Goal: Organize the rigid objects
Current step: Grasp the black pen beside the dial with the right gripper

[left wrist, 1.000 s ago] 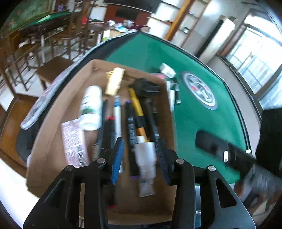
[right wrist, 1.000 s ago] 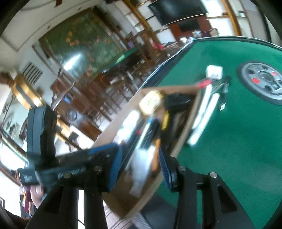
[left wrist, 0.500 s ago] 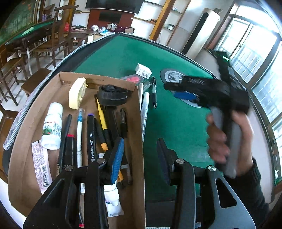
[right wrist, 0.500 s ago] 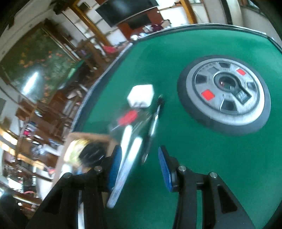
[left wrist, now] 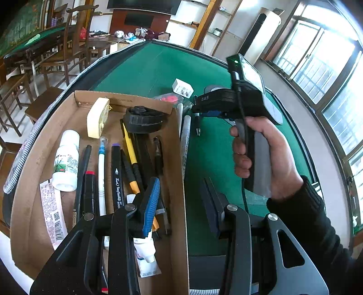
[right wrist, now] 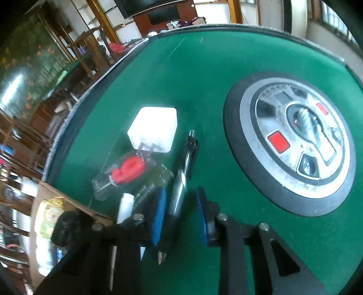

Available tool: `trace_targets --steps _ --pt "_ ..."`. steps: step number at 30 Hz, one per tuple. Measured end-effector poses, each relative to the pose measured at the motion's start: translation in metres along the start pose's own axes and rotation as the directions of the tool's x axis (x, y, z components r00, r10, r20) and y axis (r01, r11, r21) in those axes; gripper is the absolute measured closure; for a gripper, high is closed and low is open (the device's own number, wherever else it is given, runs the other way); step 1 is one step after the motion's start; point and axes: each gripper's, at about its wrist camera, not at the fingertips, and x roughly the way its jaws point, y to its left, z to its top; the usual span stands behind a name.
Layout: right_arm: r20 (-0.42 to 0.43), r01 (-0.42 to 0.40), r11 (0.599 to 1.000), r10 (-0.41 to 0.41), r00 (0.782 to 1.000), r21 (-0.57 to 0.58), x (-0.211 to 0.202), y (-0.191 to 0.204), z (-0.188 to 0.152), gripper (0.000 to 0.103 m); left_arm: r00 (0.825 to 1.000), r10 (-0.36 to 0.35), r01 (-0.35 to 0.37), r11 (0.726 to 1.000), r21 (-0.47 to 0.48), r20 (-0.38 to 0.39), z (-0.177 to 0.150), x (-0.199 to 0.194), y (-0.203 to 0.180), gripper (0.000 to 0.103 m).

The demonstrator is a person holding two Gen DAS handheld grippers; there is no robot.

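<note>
tabletop green, box at its edge | right tongs closing, pen lying between the pads, not yet pinched | left tongs apart, empty, astride the box wall | change: right tongs came down from the box to the pen

1. A green felt game table with a dark padded rim fills the foreground; a round grey control hub sits at its centre.
2. Tall windows with dark frames line the right side, letting in bright daylight.
3. A white standing air conditioner stands in the corner beside the windows.
4. Wooden chairs stand to the left, near a second green-topped table.
5. A dark flat screen hangs on the far wall above a cluttered sideboard.
6. Open wooden shelves rise beside it.
</note>
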Motion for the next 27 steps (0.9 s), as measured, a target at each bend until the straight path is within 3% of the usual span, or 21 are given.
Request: trace_targets --steps 4,12,14,17,19,21,27 --pt "0.010 0.013 1.000 -0.013 1.000 -0.015 -0.003 -0.006 -0.004 0.090 1.000 0.012 -0.012 1.000 0.020 0.000 -0.002 -0.001 -0.010 0.065" --pt "-0.003 -0.045 0.999 0.045 0.999 0.009 -0.031 -0.053 -0.028 0.091 0.998 0.022 -0.019 0.998 0.062 -0.056 0.005 0.016 -0.037 0.065" --pt "0.004 -0.046 0.999 0.046 0.999 0.006 -0.044 -0.066 -0.035 0.099 0.996 0.056 -0.048 0.993 0.105 -0.071 0.012 0.023 -0.050 0.065" --pt "0.026 -0.034 0.999 0.033 0.999 0.014 -0.050 -0.082 -0.044 0.099 0.993 0.085 -0.070 0.984 0.164 -0.086 0.024 0.036 -0.066 0.065" --pt "0.045 -0.123 0.991 0.121 0.992 0.051 -0.047 -0.090 -0.046 0.099 0.988 0.110 -0.090 0.980 0.178 -0.110 0.036 0.045 -0.072 0.065" --pt "0.049 -0.252 0.963 0.248 0.968 0.097 -0.040 -0.100 -0.049 0.098 0.988 0.109 -0.086 0.976 0.198 -0.107 0.047 0.052 -0.077 0.065" --pt "0.077 -0.295 0.944 0.287 0.955 0.147 -0.041 -0.099 -0.045 0.093 0.971 0.158 -0.116 0.968 0.222 -0.182 0.070 0.098 -0.077 0.065"
